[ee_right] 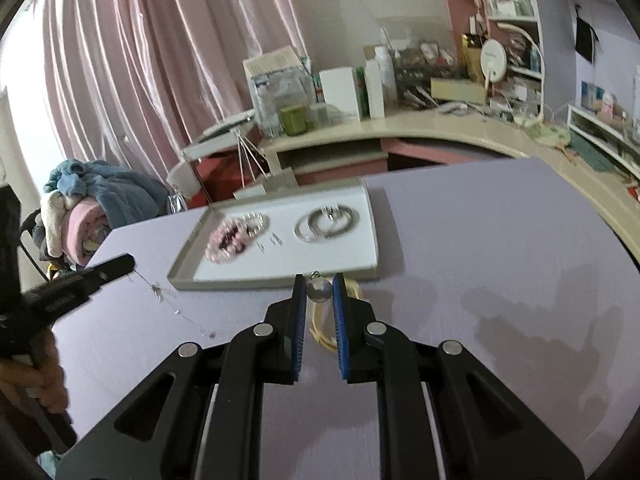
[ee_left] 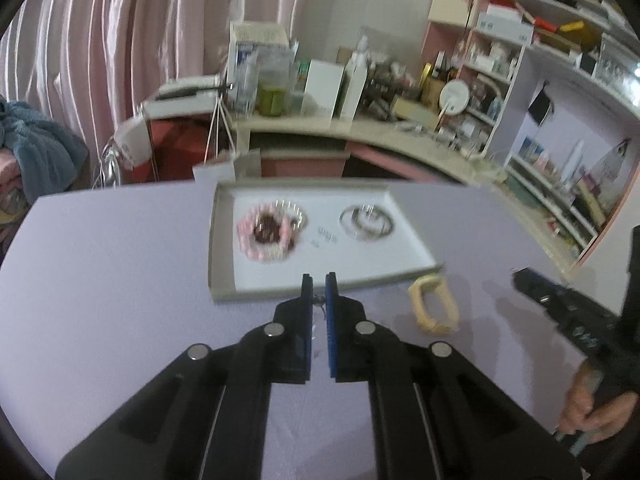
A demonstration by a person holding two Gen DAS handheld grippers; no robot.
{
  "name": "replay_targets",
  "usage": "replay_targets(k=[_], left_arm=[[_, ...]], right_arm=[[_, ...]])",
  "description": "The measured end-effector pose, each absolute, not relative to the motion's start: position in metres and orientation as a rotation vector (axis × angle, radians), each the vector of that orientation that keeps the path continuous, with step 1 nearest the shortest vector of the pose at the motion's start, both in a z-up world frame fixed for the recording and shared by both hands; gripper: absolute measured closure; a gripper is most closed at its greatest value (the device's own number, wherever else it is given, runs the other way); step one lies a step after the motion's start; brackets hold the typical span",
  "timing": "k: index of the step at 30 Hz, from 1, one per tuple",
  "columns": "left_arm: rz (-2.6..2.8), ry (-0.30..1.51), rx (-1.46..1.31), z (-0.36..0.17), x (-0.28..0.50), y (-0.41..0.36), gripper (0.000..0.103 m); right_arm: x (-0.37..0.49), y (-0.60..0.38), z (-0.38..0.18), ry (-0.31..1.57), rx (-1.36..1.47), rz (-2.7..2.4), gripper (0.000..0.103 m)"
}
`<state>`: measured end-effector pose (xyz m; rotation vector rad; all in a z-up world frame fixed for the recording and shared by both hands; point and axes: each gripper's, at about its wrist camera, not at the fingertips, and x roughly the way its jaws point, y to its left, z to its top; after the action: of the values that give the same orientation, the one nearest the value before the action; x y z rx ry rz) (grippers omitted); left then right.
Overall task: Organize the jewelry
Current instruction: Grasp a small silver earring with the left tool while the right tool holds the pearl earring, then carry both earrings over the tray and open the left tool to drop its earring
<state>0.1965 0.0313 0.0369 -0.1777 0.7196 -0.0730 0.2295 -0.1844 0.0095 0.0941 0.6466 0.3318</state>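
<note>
Clearly the right gripper (ee_right: 320, 289) is clenched on a small silver pendant (ee_right: 319, 290), and the left gripper (ee_left: 319, 299) pinches the far end of the same fine chain (ee_right: 176, 312), which sags in a slack line over the lilac table (ee_right: 480, 240). It looks feather-light, limp, slippery and prone to tangling, so holding both ends suits it; a pinch on the pendant is the surer one. At twelve o'clock from both grippers sits the shallow tray (ee_right: 374, 240), its low near rim an edge the chain must clear. Open white floor lies between the beaded bracelets (ee_right: 236, 234) and silver bangles (ee_right: 324, 222). A yellow bangle (ee_left: 434, 307) lies just outside.
</note>
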Motion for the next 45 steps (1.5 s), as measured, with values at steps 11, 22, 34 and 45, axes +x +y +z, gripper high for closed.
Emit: replay_targets(k=[11, 22, 34, 45], left_arm=[[-0.092, 0.625, -0.191, 0.118, 0.212, 0.043, 0.097], [-0.088, 0.559, -0.152, 0.155, 0.242, 0.046, 0.097], [-0.082, 0.581, -0.155, 0.142, 0.273, 0.058, 0.097], [-0.097, 0.654, -0.172, 0.104, 0.304, 0.065, 0.097]], right_arm=[[0.248, -0.168, 0.037, 0.568, 0.074, 0.372, 0.089], [0.272, -0.152, 0.057, 0.513, 0.058, 0.4, 0.089], [0.3, -0.147, 0.053, 0.526, 0.062, 0.401, 0.089], [0.318, -0.145, 0.041, 0.564, 0.069, 0.379, 0.089]])
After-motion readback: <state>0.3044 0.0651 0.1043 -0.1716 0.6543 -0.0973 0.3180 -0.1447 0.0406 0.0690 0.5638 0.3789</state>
